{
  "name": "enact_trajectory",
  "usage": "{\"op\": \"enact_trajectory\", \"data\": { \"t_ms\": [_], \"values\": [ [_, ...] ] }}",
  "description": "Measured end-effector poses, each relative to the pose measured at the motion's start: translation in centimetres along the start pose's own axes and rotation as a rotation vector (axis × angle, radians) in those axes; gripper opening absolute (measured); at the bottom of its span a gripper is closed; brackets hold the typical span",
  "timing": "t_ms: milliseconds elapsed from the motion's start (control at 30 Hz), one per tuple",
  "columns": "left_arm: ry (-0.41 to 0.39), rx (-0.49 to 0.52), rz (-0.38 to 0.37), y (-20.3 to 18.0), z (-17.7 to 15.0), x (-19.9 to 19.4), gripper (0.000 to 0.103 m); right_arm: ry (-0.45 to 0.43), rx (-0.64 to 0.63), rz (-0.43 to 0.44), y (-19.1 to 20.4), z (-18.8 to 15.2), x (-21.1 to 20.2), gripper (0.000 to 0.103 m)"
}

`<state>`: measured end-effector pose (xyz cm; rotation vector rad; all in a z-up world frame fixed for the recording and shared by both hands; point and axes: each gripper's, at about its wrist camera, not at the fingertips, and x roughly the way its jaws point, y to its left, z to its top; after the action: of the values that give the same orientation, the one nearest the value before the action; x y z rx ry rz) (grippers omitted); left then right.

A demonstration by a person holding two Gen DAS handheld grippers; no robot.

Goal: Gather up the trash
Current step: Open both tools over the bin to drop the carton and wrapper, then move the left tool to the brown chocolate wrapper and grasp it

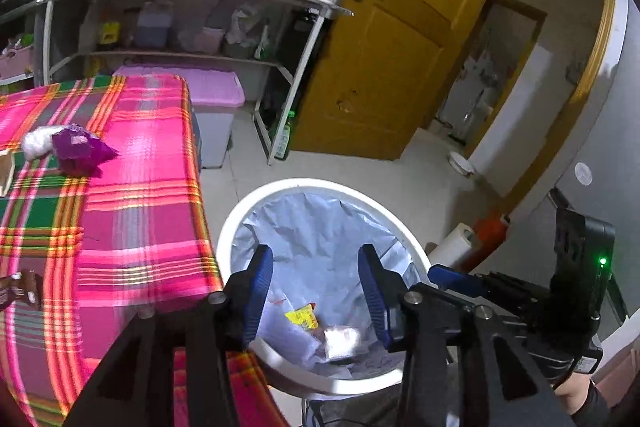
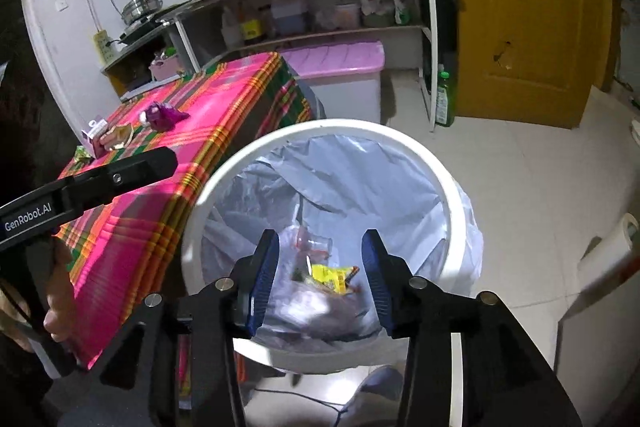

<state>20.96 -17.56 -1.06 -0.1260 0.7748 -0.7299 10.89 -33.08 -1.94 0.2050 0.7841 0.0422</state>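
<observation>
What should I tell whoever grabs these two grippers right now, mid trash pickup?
Left gripper: open, empty, over the trash bin.
Right gripper: open, empty, also above the bin mouth.
Done: a yellow wrapper and other scraps lie in the bin's plastic liner.
Left: on the plaid tablecloth, a purple snack bag beside a white crumpled wad, a brown wrapper at the near left edge, and a small purple box with more scraps at the far end.
Bin stands on the floor beside the table's corner.
</observation>
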Motion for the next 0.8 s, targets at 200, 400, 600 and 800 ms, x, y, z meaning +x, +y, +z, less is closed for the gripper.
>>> {"op": "enact_trajectory", "data": {
  "t_ms": [200,400,600,800],
  "values": [
    [-0.058,-0.013,0.053,1.4,0.0,-3.5,0.044,-0.033,-0.032,0.040,2.0,0.3,-1.2,0.044],
    [-0.107,-0.002,0.130,3.3,-0.5,-7.2,0.044,-0.025,-0.073,0.094,4.9,0.2,-0.9,0.044],
    [-0.123,-0.004,0.195,5.5,-1.6,-10.2,0.044,-0.018,-0.120,0.135,7.3,0.4,-0.5,0.044],
    [-0.127,0.005,0.262,7.7,-2.2,-11.9,0.044,-0.011,-0.172,0.156,9.1,0.7,-0.2,0.044]
  ]
}}
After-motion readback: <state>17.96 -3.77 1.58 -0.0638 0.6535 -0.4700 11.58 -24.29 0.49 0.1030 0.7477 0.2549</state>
